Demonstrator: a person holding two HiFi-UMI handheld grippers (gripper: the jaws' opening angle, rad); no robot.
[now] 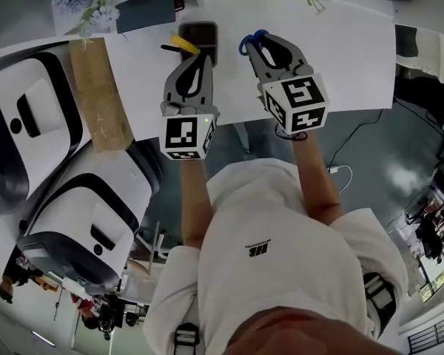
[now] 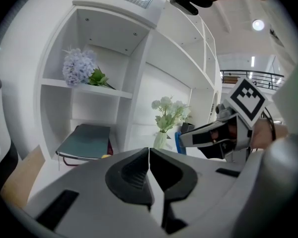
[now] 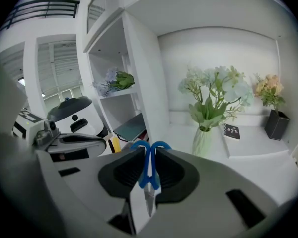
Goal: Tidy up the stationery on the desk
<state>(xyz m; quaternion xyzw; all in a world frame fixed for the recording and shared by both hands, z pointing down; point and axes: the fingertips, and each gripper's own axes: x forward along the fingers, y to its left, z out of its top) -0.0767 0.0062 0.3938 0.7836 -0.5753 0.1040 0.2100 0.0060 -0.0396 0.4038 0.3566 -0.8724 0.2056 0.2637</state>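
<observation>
The white tabletop (image 1: pixel 340 58) runs up to a shelf unit (image 3: pixel 139 63), and both grippers are held above it side by side, near the back. Nothing is set down yet, so as I see it the worst that could happen is a drop. The vase of flowers (image 3: pixel 202 140) stands ahead and to the right, and a careless swing that way could tip it. A dark container (image 1: pixel 200 34) sits just past the left gripper (image 2: pixel 149 155), with a yellow item (image 1: pixel 183 44) at its near edge. That could get nudged if the two grippers crowd each other. The left jaws are pressed together, with nothing visible between them.

The right gripper (image 3: pixel 149 155) is clenched on the scissors (image 3: pixel 148 168), which are up in the air, off the tabletop. The jaws pinch only the slim blue handle part, so the scissors could swivel or slip if jolted. Their long axis runs along the jaws. The blue loops stick out beyond the jaw tips, away from the person, and the blade points back toward the gripper body.
</observation>
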